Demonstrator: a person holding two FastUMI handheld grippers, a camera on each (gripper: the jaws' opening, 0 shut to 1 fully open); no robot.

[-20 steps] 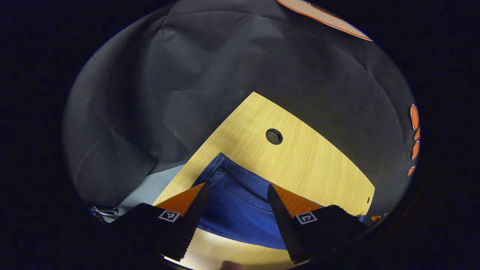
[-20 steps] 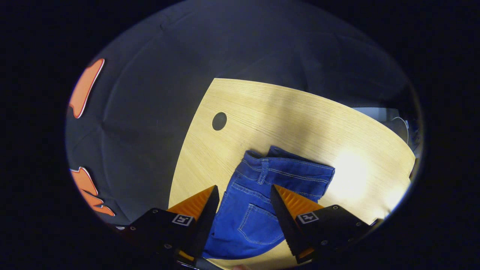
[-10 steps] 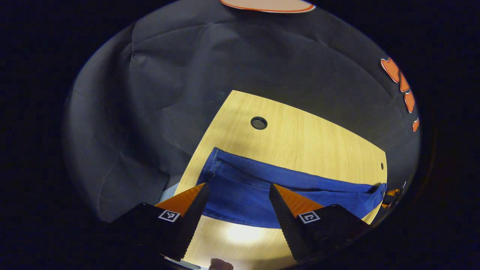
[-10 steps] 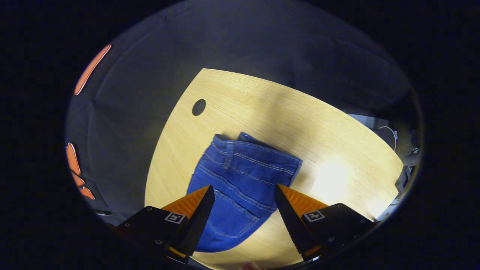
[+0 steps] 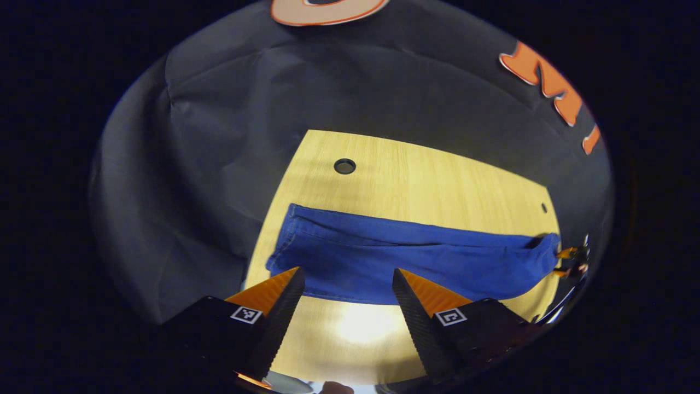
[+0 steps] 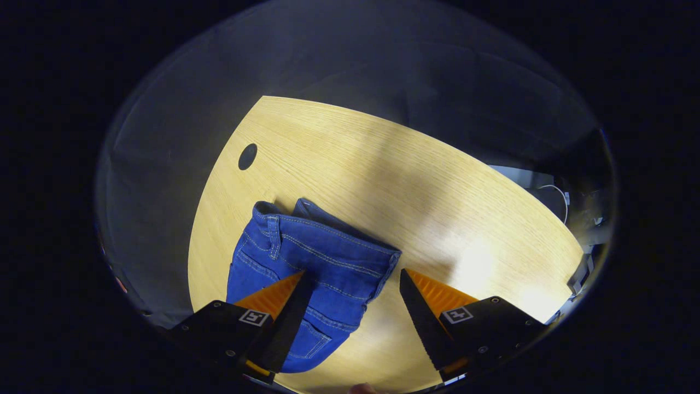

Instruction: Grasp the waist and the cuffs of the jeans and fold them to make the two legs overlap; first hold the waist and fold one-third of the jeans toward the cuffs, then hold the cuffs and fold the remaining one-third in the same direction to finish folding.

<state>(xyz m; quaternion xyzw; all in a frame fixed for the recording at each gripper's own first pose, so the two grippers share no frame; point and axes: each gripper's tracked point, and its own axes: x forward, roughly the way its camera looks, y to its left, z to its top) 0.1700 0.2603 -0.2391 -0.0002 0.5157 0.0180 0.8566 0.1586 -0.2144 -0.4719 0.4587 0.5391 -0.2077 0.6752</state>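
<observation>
We see the jeans lying flat on the wooden worktop, stretched in a long band across the left gripper view, one end near the worktop's left edge and the other reaching toward its right edge. The left gripper hangs above the near side of the worktop, tilted down toward the band, its jaws spread wide and gripping nothing, with the jeans' near edge seen in the gap between them. In the right gripper view we look down at the waist with its stitched band and belt loop, lying near a round hole in the worktop. The right gripper is raised over this end, also pitched downward, jaws spread and empty; its left finger overlaps the denim in the picture, while the other stands over bare wood.
</observation>
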